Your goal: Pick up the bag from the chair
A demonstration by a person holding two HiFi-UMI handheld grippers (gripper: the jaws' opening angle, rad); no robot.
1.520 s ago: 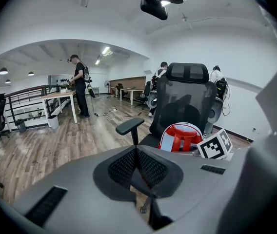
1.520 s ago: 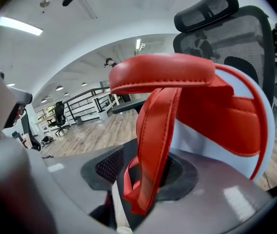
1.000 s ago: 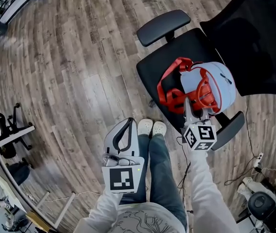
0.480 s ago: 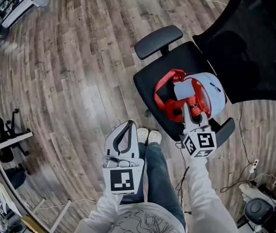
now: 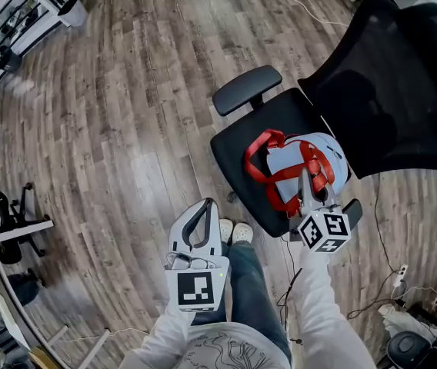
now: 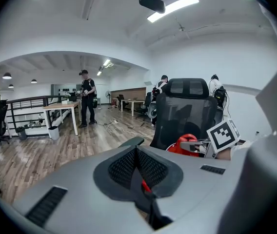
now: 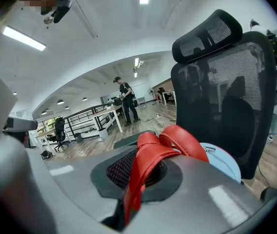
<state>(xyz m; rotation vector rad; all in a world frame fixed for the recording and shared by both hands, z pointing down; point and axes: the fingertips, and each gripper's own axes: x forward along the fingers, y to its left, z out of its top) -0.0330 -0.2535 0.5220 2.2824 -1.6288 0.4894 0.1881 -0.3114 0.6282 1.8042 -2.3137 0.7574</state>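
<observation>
Red straps (image 7: 153,160) are what you have: your right gripper (image 5: 305,184) has its fingers pinched together on them. In the right gripper view the webbing runs out of the closed jaws and away toward the pale blue bag (image 5: 322,151). That bag sits over the front right part of the chair (image 5: 238,141), on the side nearest you, with the black backrest (image 7: 236,96) rising just behind it. From the fingers the bag lies ahead and a little lower, so its weight will hang off the straps along roughly the line the gripper points. A pull upward and back toward you keeps the webbing straight rather than dragging it sideways through the pads. From above I can't settle whether the bag's underside is clear of the cushion or resting on it, so treat it as possibly still bearing on the seat. Your left gripper (image 5: 201,210) is well apart from all this. It is held over your legs to the left of the chair, fingers closed on each other and gripping nothing I can name. The right hand is plainly the nearer one and the only one on the load. Watch that the two straps stay gathered in the grip, since one slipping free would tip the bag.
</observation>
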